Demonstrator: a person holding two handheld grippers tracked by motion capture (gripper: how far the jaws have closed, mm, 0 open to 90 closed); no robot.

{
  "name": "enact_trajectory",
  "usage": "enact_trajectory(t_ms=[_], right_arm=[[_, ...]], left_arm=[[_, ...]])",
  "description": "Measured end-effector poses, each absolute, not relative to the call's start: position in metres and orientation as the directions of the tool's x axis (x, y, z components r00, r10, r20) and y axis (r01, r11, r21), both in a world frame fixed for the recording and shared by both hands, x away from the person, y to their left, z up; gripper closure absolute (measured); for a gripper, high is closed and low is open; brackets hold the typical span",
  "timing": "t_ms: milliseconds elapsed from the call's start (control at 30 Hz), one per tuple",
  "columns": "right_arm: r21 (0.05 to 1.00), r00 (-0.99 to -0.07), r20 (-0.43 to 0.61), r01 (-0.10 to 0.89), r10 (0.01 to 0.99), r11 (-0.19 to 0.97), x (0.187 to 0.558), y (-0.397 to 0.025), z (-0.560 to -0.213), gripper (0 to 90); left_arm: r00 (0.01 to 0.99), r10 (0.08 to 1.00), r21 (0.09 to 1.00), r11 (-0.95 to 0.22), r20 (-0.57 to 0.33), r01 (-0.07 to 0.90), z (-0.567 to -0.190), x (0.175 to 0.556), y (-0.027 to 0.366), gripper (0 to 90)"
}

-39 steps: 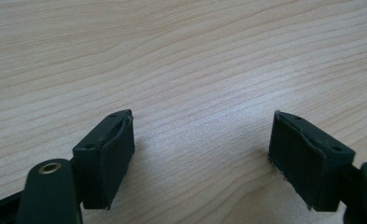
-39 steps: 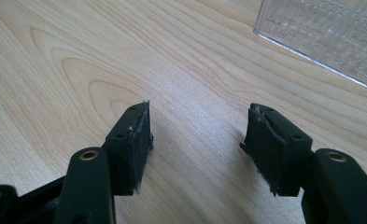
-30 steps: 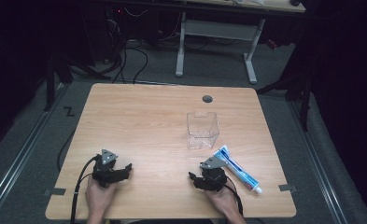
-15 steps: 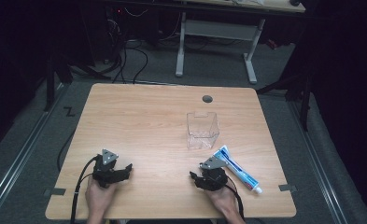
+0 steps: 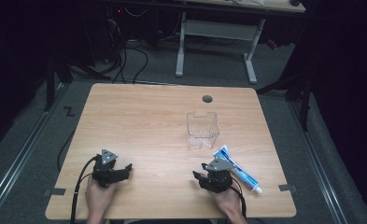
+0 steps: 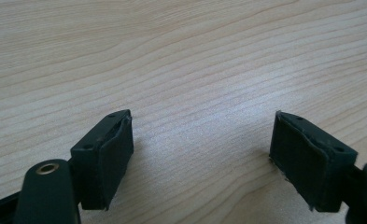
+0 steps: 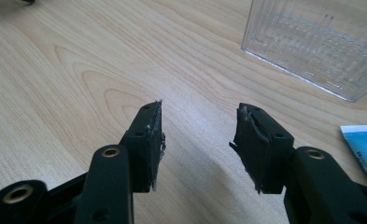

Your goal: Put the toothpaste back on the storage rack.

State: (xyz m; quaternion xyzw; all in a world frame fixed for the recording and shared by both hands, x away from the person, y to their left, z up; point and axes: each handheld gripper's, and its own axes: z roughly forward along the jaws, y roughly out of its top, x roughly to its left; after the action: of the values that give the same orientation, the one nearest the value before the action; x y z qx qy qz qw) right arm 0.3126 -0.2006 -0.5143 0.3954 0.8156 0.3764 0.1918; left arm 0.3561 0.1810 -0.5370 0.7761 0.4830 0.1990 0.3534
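Your left gripper (image 5: 123, 170): jaws wide, empty, on the pale wooden table (image 5: 139, 121) | your right gripper (image 5: 199, 177): jaws apart, empty | clear square plastic container (image 5: 202, 129) ahead of it | blue-and-white toothpaste tube (image 5: 237, 169) just beside its right

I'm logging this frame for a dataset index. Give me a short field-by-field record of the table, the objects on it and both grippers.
surface: wooden table, with a round cable hole near its far edge
container: clear plastic box, upright, right of centre, looks empty
tube: toothpaste tube, lying flat near the right front, just beside the right gripper
left gripper: jaws open, nothing between them, low over bare wood
right gripper: jaws open, nothing between them, pointing toward the box
hands: one on each gripper at the near edge
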Motion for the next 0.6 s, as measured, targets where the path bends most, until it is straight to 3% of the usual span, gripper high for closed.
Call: enact_trajectory(t_ms=[600], right_arm=[[0.783, -0.572, -0.012, 0.505, 0.820, 0.363, 0.307, -0.234, -0.494, 54.1]], left_arm=[[0.453, 0.891, 0.741, -0.284, -0.031, 0.609, -0.537, 0.356, 0.181, 22.1]])
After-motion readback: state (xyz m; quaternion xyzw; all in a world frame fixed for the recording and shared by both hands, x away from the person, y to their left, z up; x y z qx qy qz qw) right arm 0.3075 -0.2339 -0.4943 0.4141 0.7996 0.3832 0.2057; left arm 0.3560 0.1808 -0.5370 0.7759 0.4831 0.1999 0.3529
